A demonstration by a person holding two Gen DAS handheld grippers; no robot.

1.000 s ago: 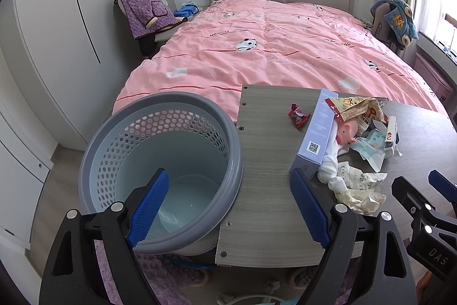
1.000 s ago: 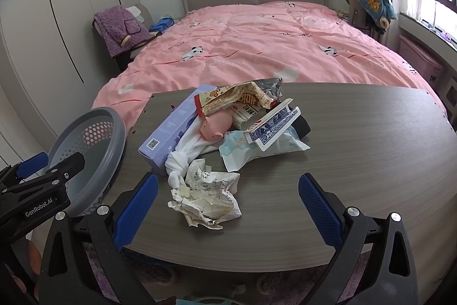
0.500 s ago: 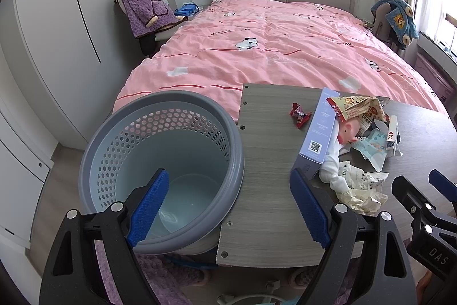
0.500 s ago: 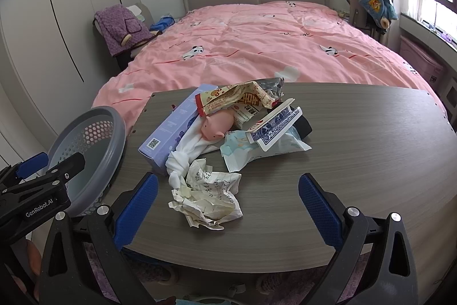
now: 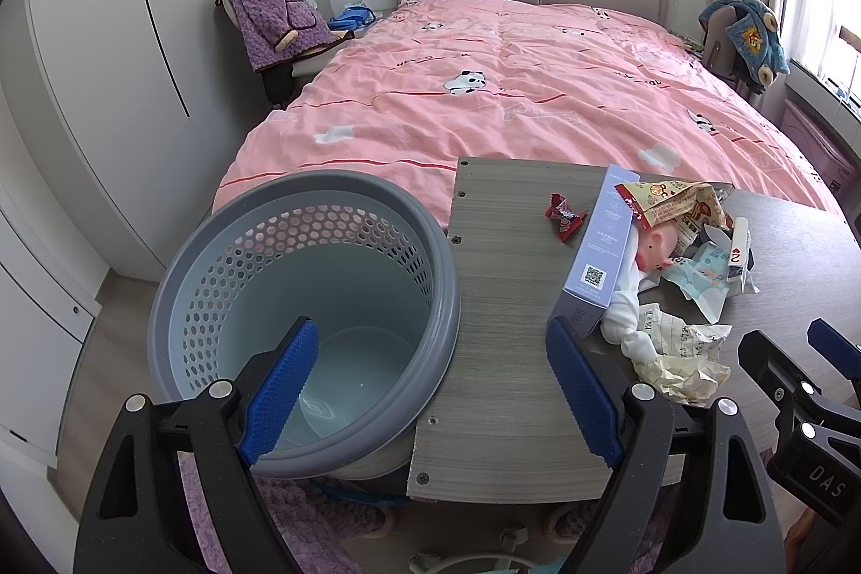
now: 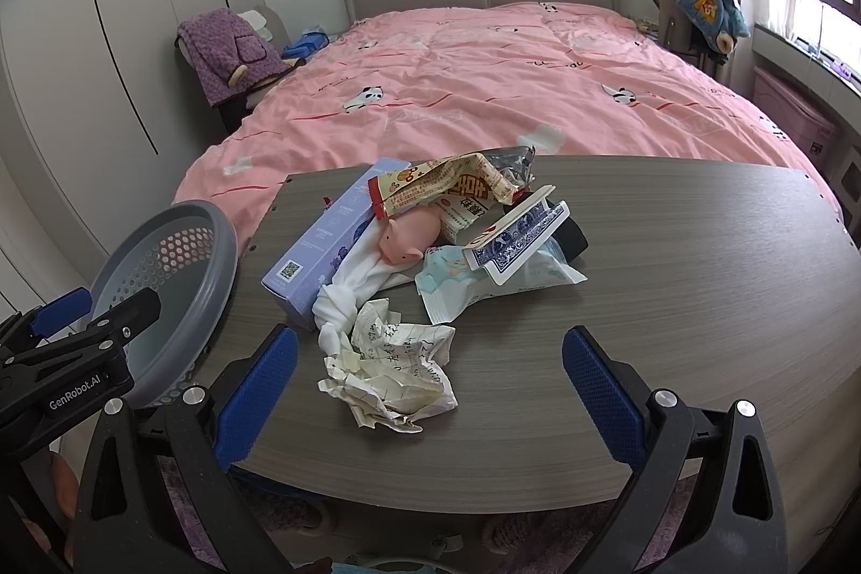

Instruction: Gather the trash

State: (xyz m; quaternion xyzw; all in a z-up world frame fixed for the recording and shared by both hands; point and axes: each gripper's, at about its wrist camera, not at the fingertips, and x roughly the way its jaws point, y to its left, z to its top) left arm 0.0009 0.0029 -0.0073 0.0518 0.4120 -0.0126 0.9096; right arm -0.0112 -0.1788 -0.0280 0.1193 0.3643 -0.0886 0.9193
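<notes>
Looking along the left tongs [image 5: 430, 380], spread wide and holding nothing, blue pads apart above the seam where a grey perforated basket [image 5: 226, 251] meets the edge of the wood-grain bench [image 5: 506, 262]. Basket bare inside, rim touching the bench's left edge. On the bench, a small red candy wrapper [image 5: 565, 214] lying alone, apart from a heap further right: a long lilac box [image 5: 602, 246], a pink toy pig [image 5: 657, 247] resting on white cloth [image 5: 627, 310], a printed snack bag [image 5: 675, 200] on top, a pale blue packet [image 5: 707, 273], and a crumpled paper ball [image 5: 683, 353] nearest the camera. Right tongs [image 5: 802, 359] poking in at the lower right edge. Behind everything, a bed with a pink cover [image 5: 511, 90], a purple garment [image 5: 274, 20] draped over a chair, and white wardrobe doors [image 5: 107, 63] to the left.

Looking along the right tongs [image 6: 430, 385], also wide open and empty, pads flanking the crumpled paper ball [image 6: 390, 372] without touching it. Beyond the ball, the same heap: white cloth [image 6: 344, 294], lilac box [image 6: 328, 235], toy pig [image 6: 409, 238], snack bag [image 6: 441, 184], pale blue packet [image 6: 484, 283], and a deck of blue-backed playing cards [image 6: 516, 235] tilted over a dark object, too hidden to identify. Basket [image 6: 177, 262] at the left edge, partly blocked by the left tongs [image 6: 80, 321]. Rest of the bench [image 6: 699, 278] to the right bare.
</notes>
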